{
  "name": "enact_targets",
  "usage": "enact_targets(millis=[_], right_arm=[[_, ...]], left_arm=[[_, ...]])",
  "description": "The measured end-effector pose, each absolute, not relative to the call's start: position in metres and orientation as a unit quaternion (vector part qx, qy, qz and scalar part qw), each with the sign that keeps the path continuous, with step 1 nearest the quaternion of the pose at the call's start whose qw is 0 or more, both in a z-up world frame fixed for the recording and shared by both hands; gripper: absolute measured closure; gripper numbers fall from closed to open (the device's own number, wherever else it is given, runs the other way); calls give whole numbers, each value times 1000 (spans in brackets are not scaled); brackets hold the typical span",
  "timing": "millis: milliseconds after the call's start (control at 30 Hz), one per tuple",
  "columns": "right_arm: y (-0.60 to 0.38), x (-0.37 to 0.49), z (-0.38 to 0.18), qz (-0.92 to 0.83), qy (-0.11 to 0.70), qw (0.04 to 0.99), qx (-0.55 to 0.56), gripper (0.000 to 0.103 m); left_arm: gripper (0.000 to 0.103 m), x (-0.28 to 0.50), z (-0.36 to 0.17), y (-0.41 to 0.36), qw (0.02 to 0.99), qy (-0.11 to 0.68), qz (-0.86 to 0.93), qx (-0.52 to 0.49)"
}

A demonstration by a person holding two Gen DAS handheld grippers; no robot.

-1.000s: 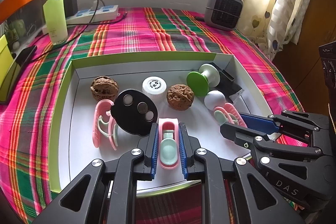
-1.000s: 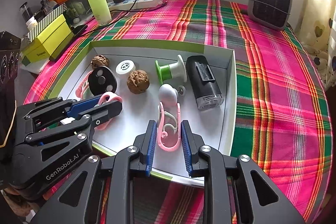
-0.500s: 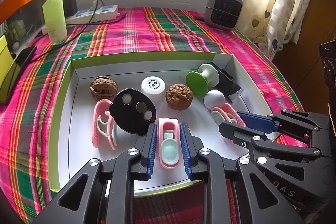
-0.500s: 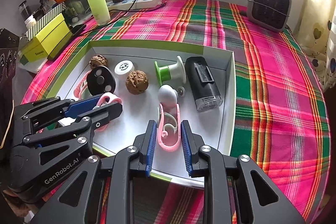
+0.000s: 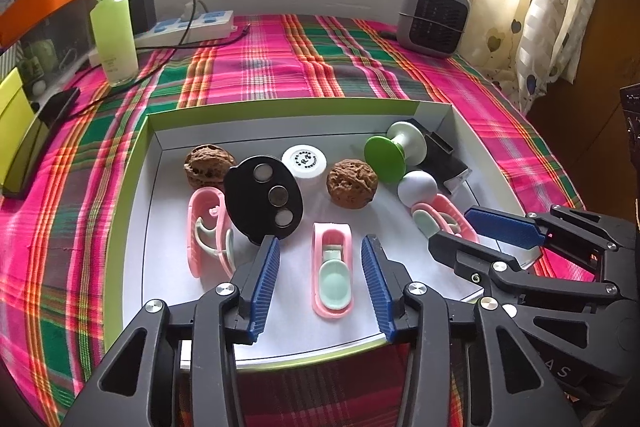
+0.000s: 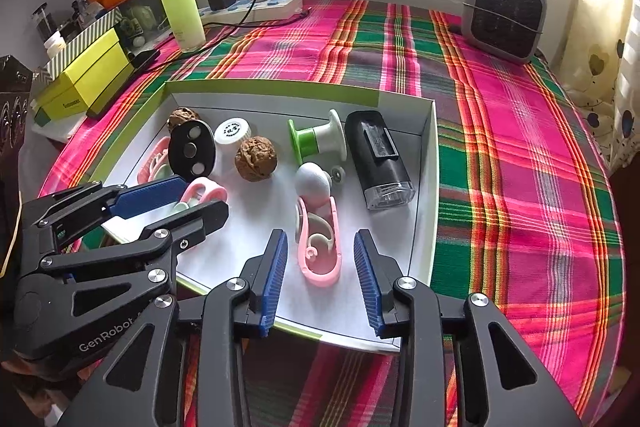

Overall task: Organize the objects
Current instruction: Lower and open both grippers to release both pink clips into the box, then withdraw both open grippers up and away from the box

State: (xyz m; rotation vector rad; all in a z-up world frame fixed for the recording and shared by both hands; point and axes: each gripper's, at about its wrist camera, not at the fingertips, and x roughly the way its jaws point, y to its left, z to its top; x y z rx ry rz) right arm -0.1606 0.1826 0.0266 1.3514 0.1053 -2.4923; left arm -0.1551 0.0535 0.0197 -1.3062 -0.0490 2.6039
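A white tray with a green rim lies on the plaid cloth. My left gripper has its jaws opening, and a pink clip with a mint pad lies flat between them, clear of both pads. My right gripper is opening too, astride a second pink clip that rests on the tray floor untouched. Each gripper shows in the other's view: the right gripper and the left gripper. Also in the tray are two walnuts, a black oval disc and a third pink clip.
The tray also holds a white cap, a green-and-white spool, a white ball and a black device. Behind it stand a green bottle, a power strip and a grey heater. A yellow box sits left.
Both grippers' jaws have spread apart and let go of their pink clips, which now lie loose on the tray floor. Neither hand has shifted.
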Motion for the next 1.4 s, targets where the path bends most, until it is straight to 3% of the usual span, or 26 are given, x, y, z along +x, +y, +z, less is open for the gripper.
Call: enact_targets(millis=[500,1400], right_arm=[[185,-143,37,-883,30,139,447,53],[185,-80,48,-913,31,118,389,52]], left_arm=[[52,-137,35,46,93,-15,900,-427],[49,-66,47,39,65,-2,924,-377]])
